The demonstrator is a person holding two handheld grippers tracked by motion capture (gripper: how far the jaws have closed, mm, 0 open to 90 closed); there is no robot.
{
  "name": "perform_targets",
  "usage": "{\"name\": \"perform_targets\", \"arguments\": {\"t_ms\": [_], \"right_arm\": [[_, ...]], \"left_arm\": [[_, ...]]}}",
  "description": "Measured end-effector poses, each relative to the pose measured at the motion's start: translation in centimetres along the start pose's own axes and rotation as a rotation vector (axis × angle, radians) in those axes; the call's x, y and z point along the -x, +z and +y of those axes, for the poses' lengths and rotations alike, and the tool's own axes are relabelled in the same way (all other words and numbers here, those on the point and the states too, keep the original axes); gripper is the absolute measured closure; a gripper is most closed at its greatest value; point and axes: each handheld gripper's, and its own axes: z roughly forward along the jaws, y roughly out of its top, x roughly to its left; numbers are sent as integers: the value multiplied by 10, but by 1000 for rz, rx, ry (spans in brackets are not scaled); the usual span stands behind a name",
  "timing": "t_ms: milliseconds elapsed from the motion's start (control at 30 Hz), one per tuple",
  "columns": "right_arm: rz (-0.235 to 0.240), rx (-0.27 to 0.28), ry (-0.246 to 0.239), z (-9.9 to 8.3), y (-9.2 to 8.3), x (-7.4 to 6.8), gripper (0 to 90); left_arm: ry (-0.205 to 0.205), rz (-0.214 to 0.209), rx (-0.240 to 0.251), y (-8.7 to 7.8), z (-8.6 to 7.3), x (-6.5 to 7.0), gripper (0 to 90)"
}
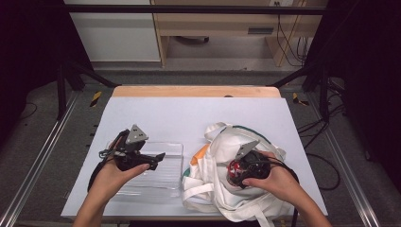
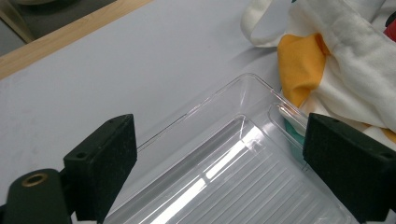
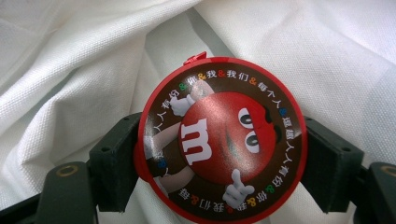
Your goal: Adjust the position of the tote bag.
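The right gripper (image 3: 219, 158) is down in the mouth of the white tote bag (image 1: 222, 156), its jaws set either side of a round red candy tin (image 3: 219, 140) whose lid bears a cartoon figure; both pads meet the tin's rim, so the tin is judged to be pinched across its width, lid facing the camera. No earlier view is offered, so only the present hold is reported. In my judgement the step in hand is drawing the tin out of the bag. To do it well the pinch should stay square across the rim, the lift should go straight up through the opening, and the loose cloth folds around the tin should be kept off the pads so that nothing snags. The left gripper (image 1: 156, 158) hangs over the clear plastic tray (image 2: 243, 88) just beside the bag, jaws spread wide with nothing between them; it is well placed to steady that tray if the tin is to go there. Bag and tray lie on a pale grey table top (image 1: 189, 113) with a wooden strip (image 1: 194, 91) along its far edge. Beyond stand a dark metal frame (image 1: 189, 8), grey floor, light cabinets and trailing cables.
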Motion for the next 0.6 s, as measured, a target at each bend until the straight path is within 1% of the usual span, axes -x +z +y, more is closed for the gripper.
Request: {"name": "perform_targets", "arguments": {"t_ms": [67,167,233,433,567,600], "right_arm": [[-2,-2,6,0,0,0,242],[-5,-3,-4,1,0,0,244],[-6,-6,1,2,0,-1,246],[-8,-12,0,2,0,-1,248],[-11,-14,4,3,-2,-1,248],[-13,-11,12,4,-2,-1,248]], "left_arm": [[-1,5,-2,0,0,0,100],[-6,3,-3,0,-1,-1,100],[-8,5,-4,0,-1,-2,100],[-5,4,-6,-1,-2,-3,100],[-9,3,-1,-1,-2,-4,100],[-9,3,-1,-2,-2,-4,100]]}}
